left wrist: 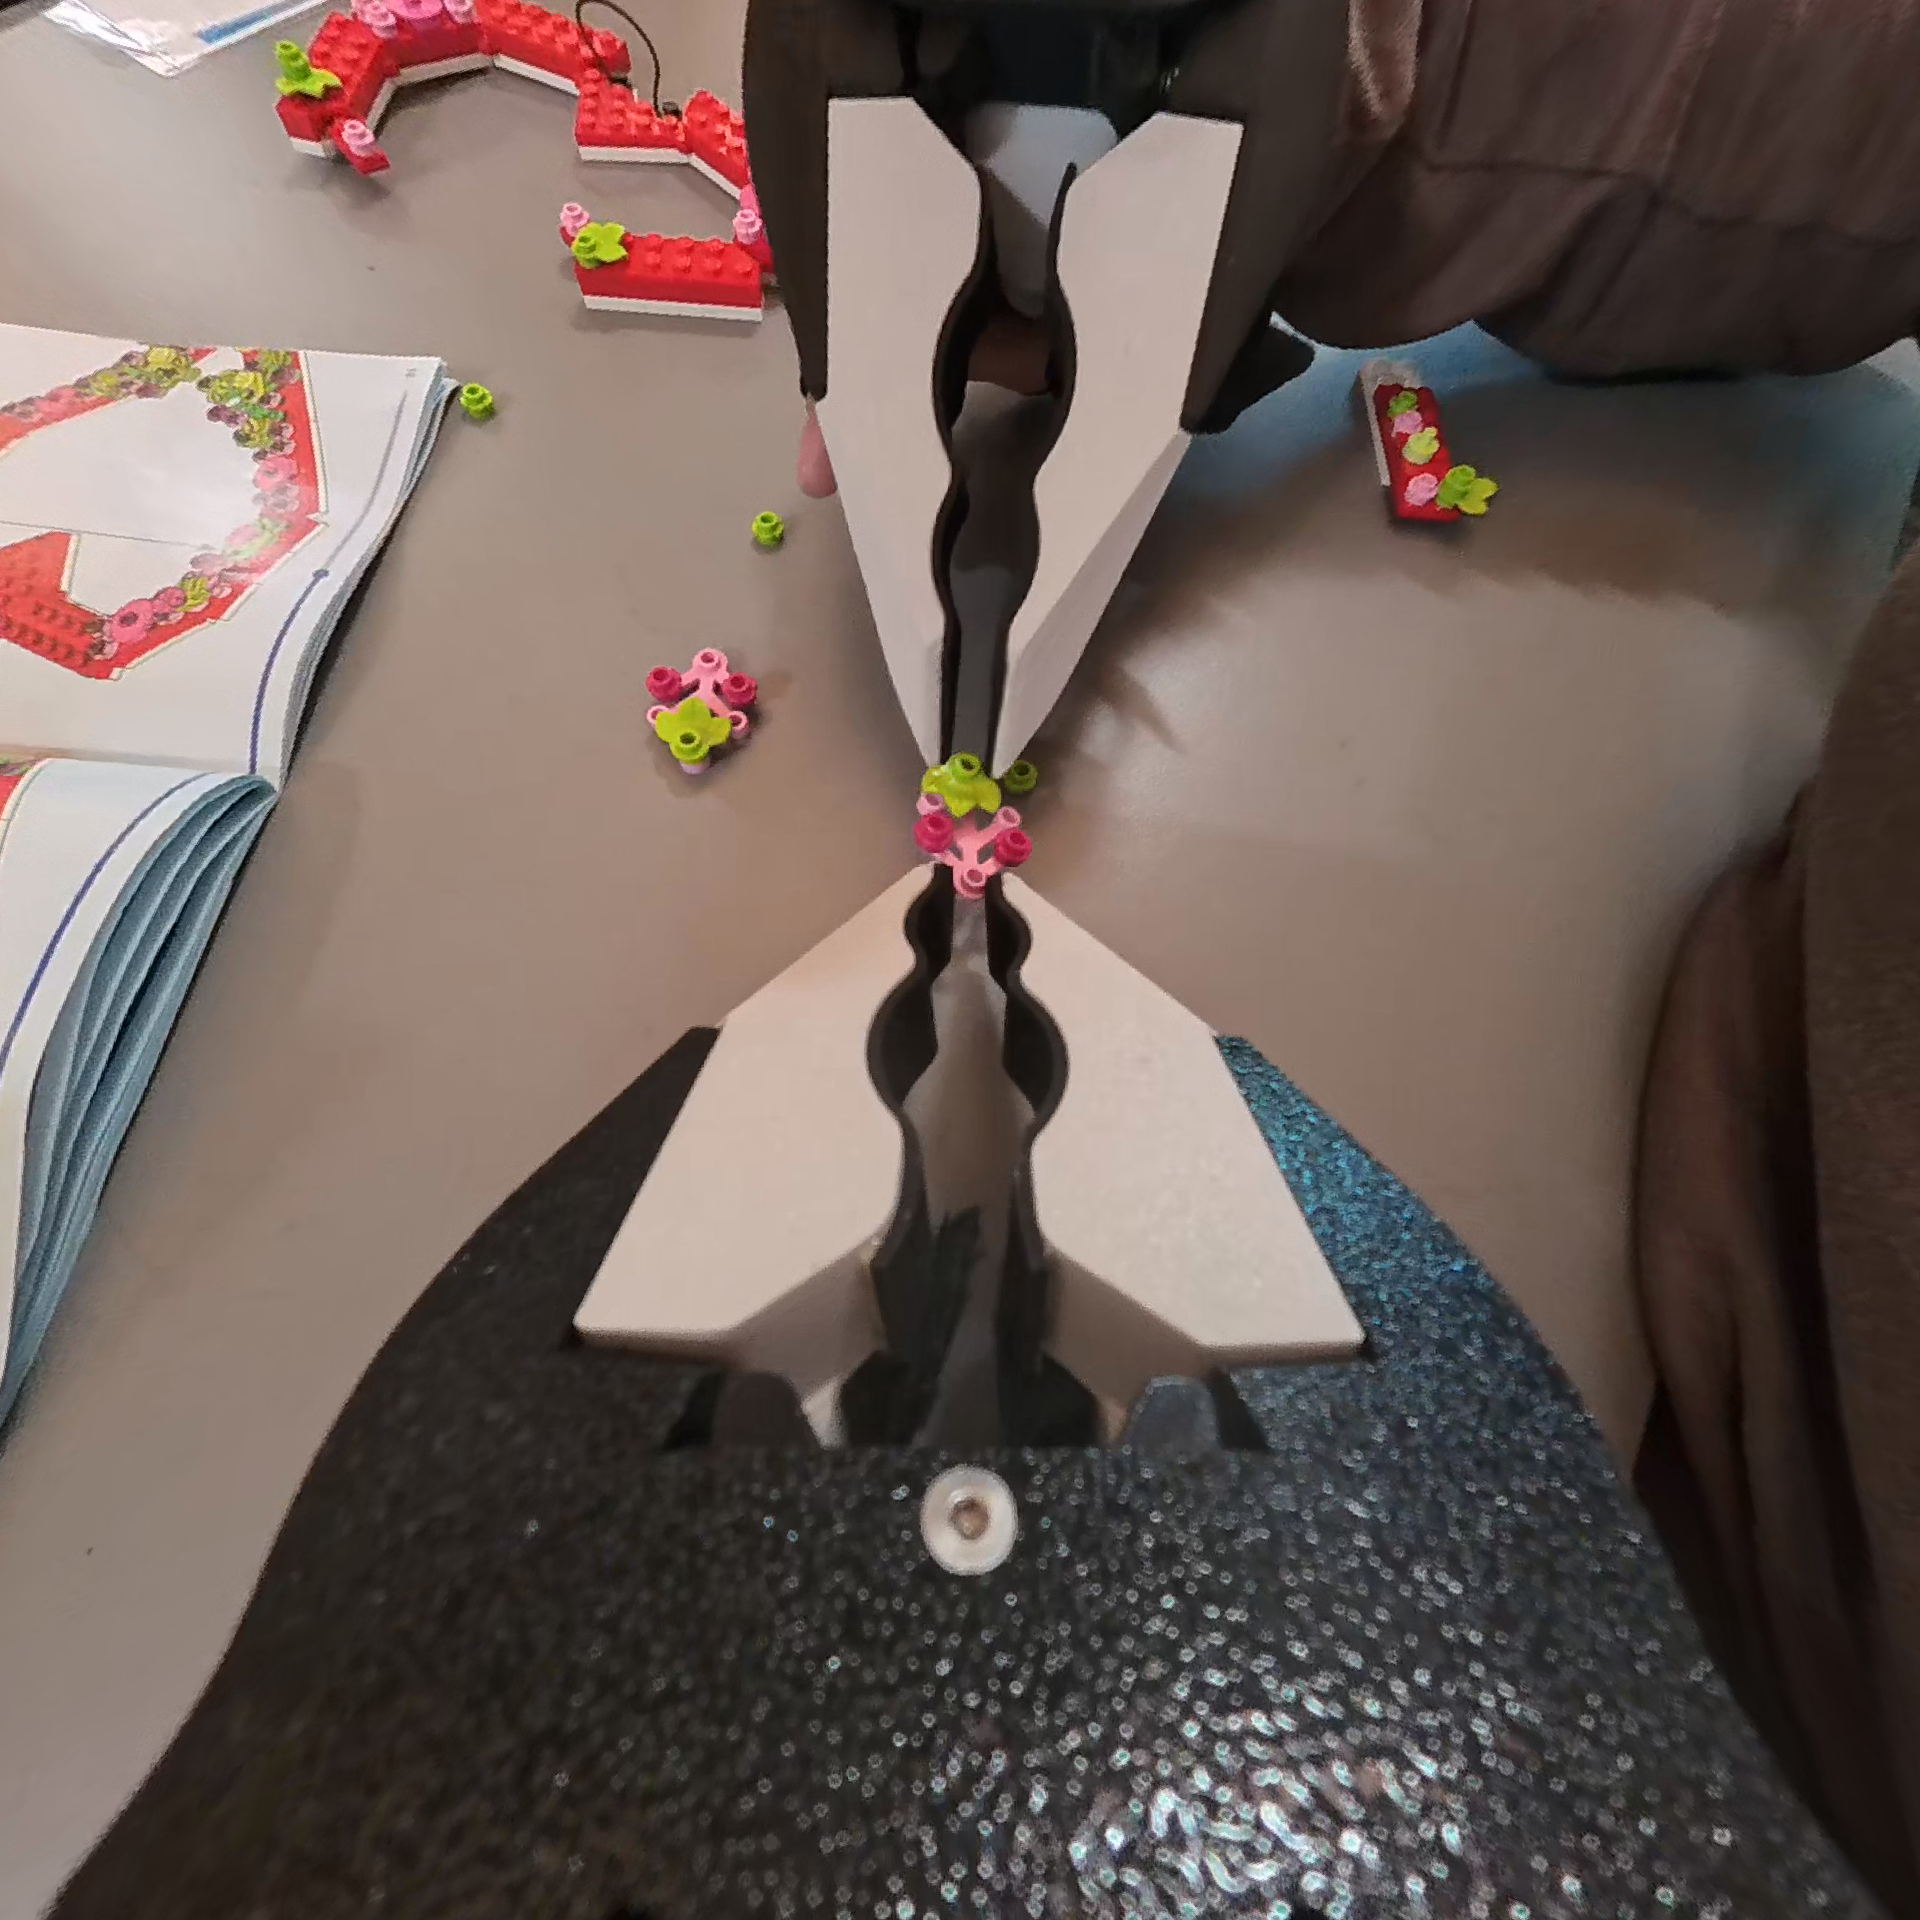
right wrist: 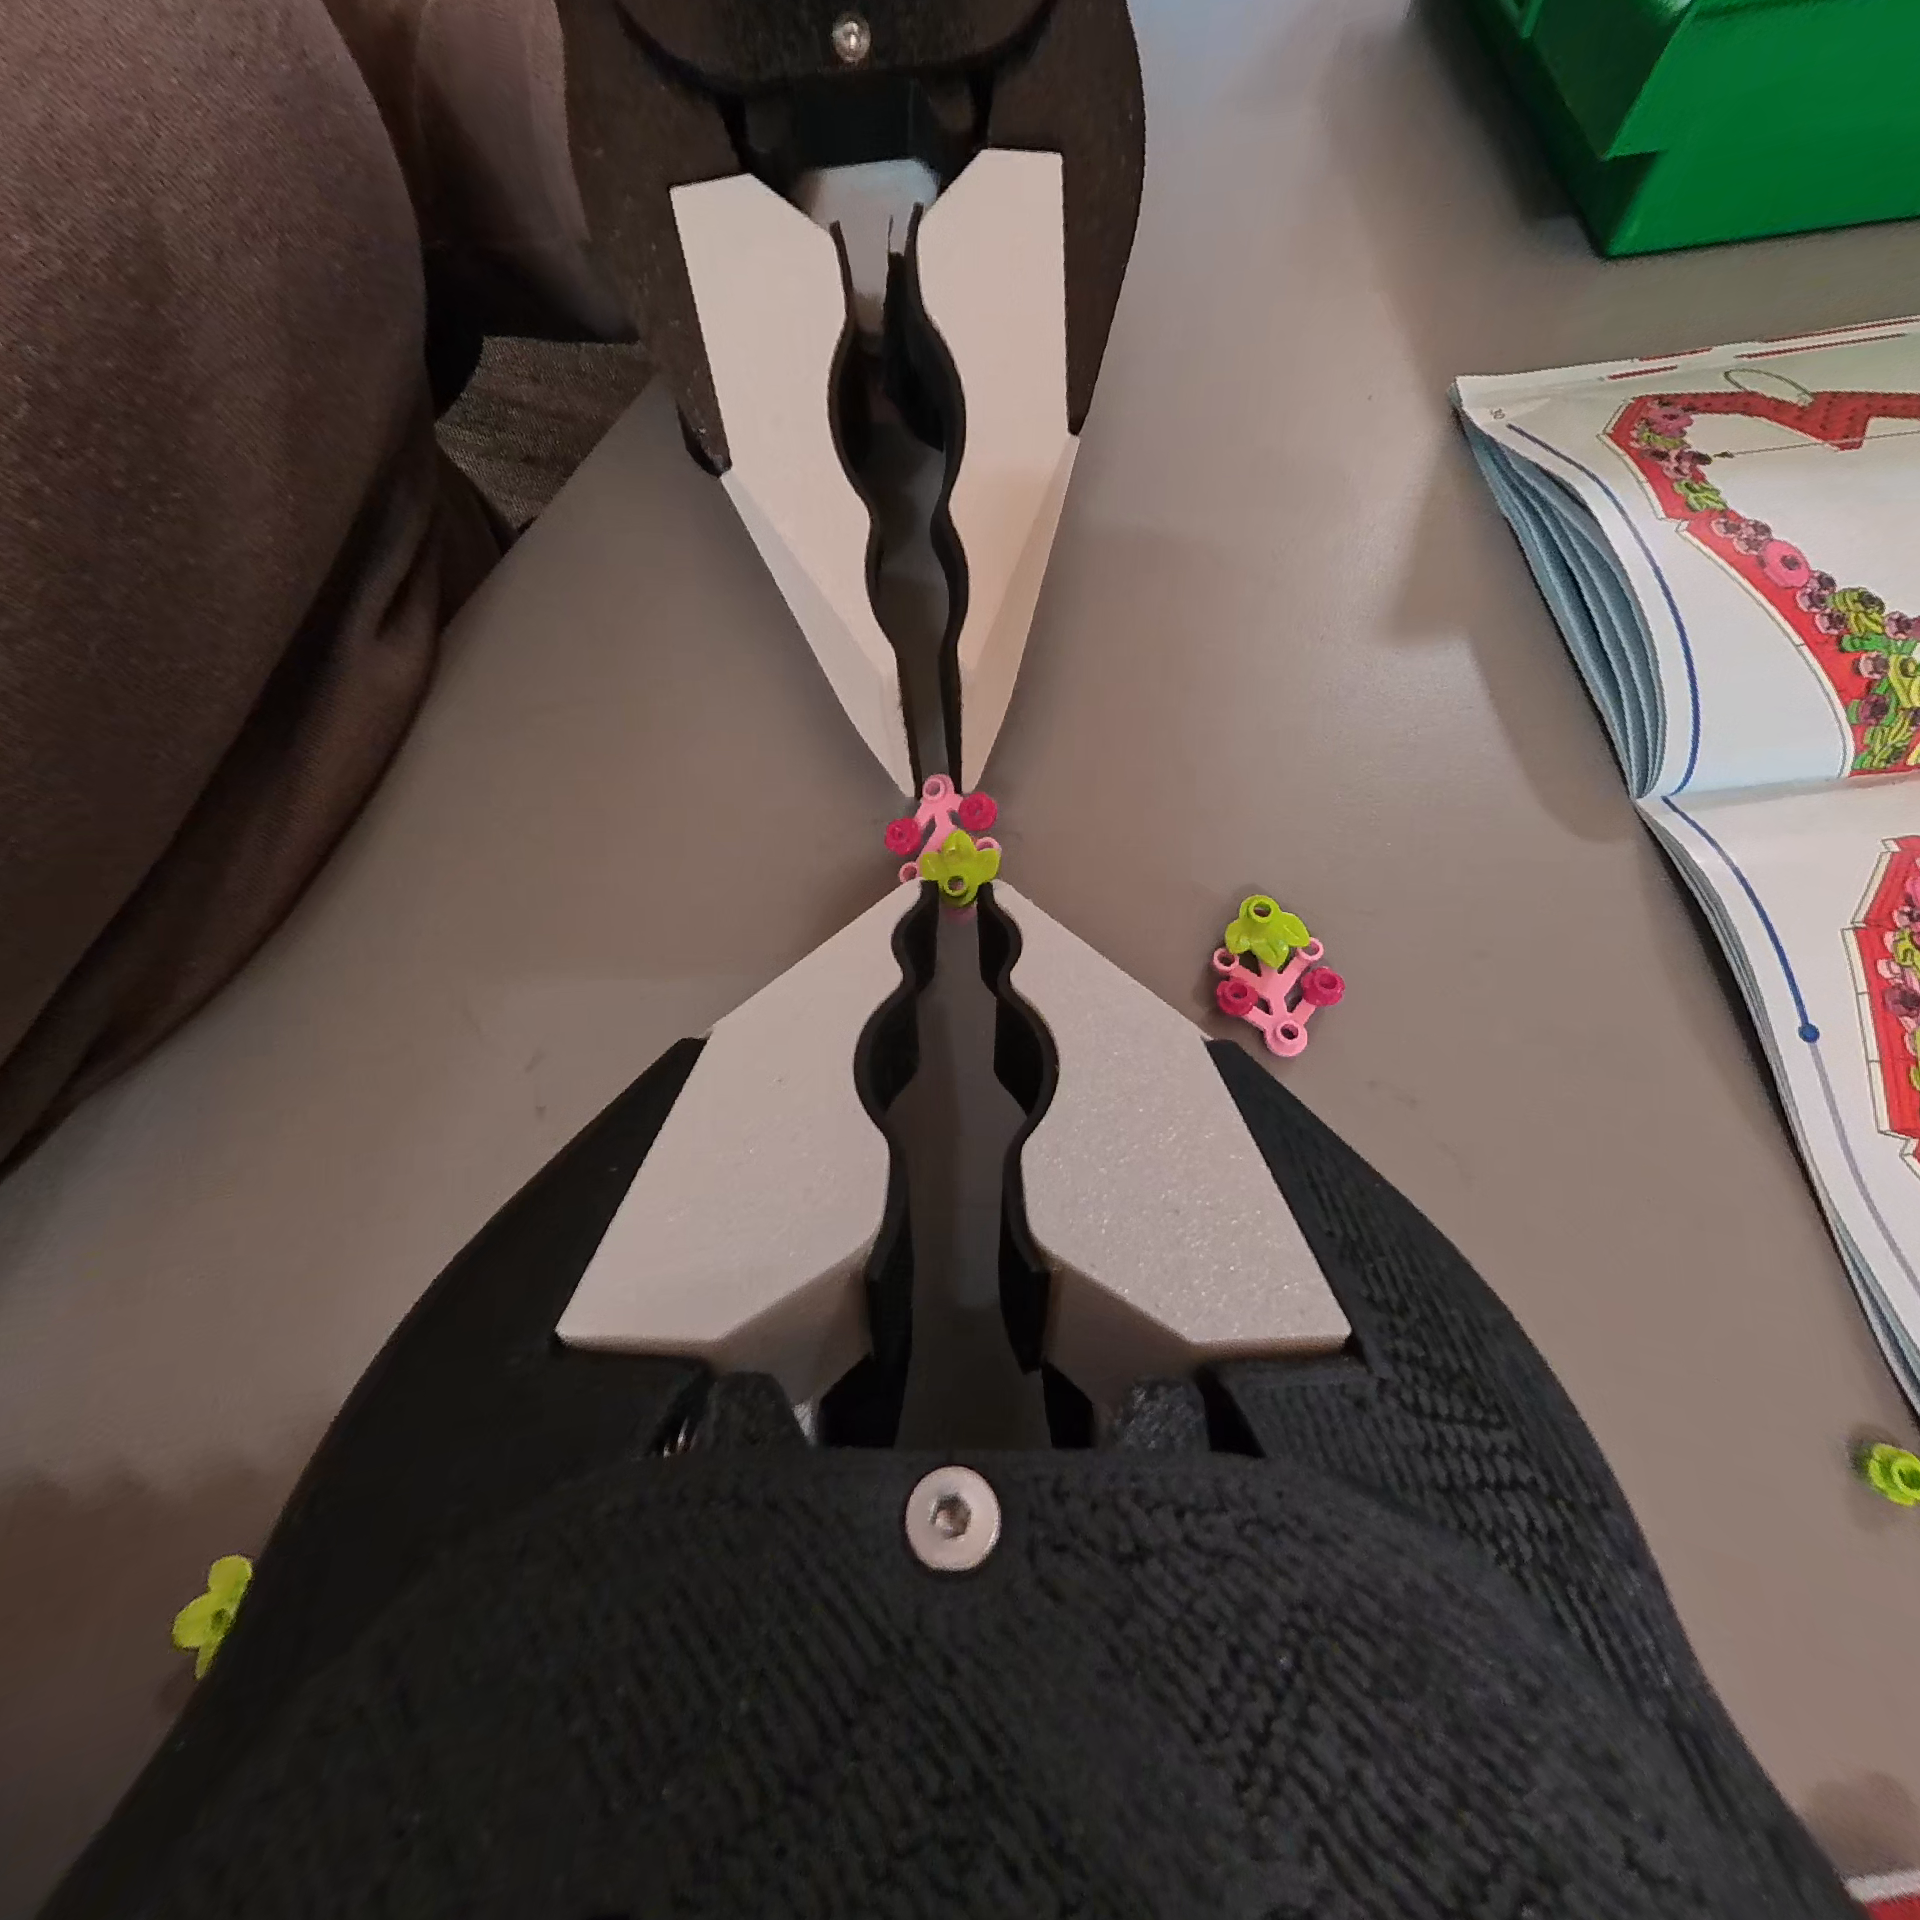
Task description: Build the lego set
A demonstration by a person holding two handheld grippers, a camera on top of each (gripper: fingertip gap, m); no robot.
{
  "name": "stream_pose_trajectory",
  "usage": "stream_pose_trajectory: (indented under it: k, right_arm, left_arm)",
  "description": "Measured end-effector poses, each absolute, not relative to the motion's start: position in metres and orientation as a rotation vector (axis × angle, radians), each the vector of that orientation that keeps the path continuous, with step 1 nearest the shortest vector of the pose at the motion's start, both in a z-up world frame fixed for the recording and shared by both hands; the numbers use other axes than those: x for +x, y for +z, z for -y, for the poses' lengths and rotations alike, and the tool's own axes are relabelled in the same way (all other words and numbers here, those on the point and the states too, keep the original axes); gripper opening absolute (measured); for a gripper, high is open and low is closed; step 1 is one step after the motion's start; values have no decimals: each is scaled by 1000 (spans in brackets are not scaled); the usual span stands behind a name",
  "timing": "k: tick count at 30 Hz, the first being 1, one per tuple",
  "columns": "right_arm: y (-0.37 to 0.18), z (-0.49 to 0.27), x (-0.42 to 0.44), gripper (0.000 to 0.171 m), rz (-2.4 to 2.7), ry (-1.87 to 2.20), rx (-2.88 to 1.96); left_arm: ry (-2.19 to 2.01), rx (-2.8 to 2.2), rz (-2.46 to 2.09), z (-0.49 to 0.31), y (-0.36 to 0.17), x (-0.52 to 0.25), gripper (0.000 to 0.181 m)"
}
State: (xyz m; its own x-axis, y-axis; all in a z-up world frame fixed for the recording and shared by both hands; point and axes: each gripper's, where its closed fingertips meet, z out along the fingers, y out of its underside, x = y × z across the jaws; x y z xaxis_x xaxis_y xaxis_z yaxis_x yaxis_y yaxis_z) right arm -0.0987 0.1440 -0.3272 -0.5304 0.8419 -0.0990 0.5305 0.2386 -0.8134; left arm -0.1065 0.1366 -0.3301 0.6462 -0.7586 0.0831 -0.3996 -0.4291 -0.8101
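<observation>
Left gripper [left wrist: 968,891] and right gripper [right wrist: 951,902] meet tip to tip, each pinched closed on the same pink flower cluster [left wrist: 971,826] held above the grey table [left wrist: 520,935]; a second flower cluster [right wrist: 1276,975] lies nearby, an instruction booklet [right wrist: 1714,623] beyond

No legible writing or numbers anywhere, only pictures on the open instruction booklet [left wrist: 156,540].
</observation>
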Motion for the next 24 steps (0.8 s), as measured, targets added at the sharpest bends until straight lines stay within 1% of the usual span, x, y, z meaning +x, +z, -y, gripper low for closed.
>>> stream_pose_trajectory:
  k: [10, 19, 24]
  right_arm:
    - [-318, -144, -100, 6, 2155, 1195, -1245]
    - [-285, -151, -103, 6, 2083, 1252, -1248]
    - [-281, -152, -104, 6, 2101, 1236, -1240]
  left_arm:
    - [-673, -2023, -818, -138, -320, -107, 4]
    - [-761, -1908, -704, -144, -298, -113, 4]
    - [-769, -1859, -704, -144, -289, -112, 4]
